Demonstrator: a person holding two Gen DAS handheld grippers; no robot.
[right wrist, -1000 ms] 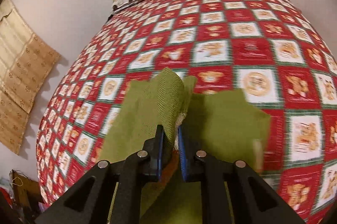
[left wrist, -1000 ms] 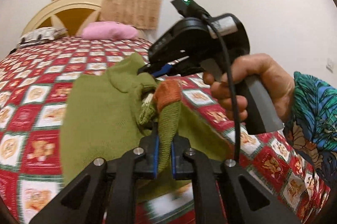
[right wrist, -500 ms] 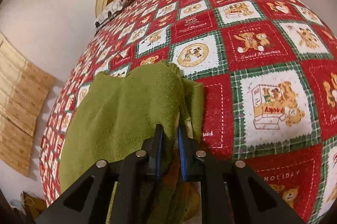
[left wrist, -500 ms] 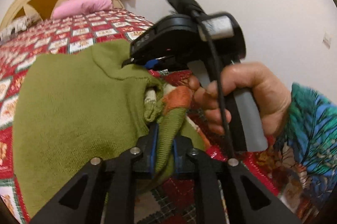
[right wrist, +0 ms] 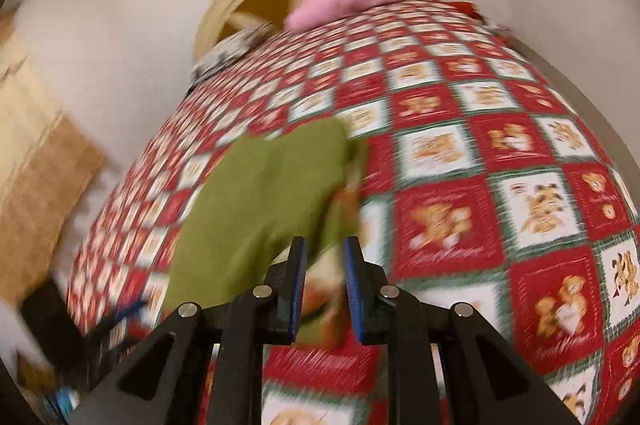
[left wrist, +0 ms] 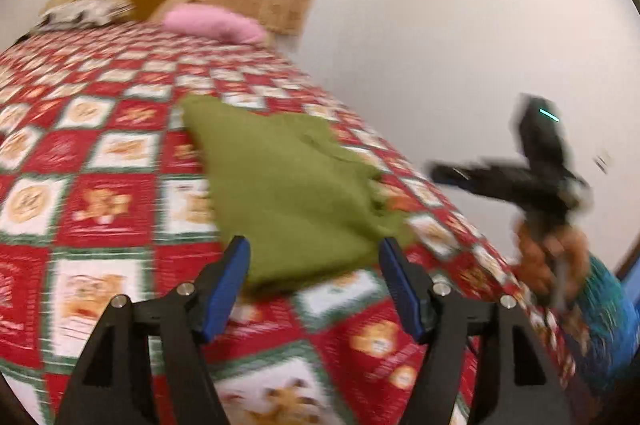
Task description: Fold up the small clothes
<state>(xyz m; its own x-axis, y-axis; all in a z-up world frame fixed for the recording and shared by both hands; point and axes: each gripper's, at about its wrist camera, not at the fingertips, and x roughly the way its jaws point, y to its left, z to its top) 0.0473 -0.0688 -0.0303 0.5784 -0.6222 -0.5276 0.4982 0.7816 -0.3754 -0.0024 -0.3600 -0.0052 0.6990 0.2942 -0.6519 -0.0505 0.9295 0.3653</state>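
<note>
Fold just laid: green sweater (left wrist: 292,193) mid-frame on bedspread (left wrist: 100,209). Left gripper (left wrist: 314,265) jaws just opened wide, empty. Right gripper (right wrist: 325,281) jaws just parted slightly, apparently released despite blur. Next: regrasp edge for further fold.

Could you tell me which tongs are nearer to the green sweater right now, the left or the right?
The right tongs, judging by each wrist view. They sit at the green sweater's near edge, jaws just opened. The left tongs, also just opened, appear slightly further back.

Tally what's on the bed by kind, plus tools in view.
Green knit garment: 1
Pillows: 2, pink and patterned
Tools: 2, left tool and right tool
Total: 5
</note>
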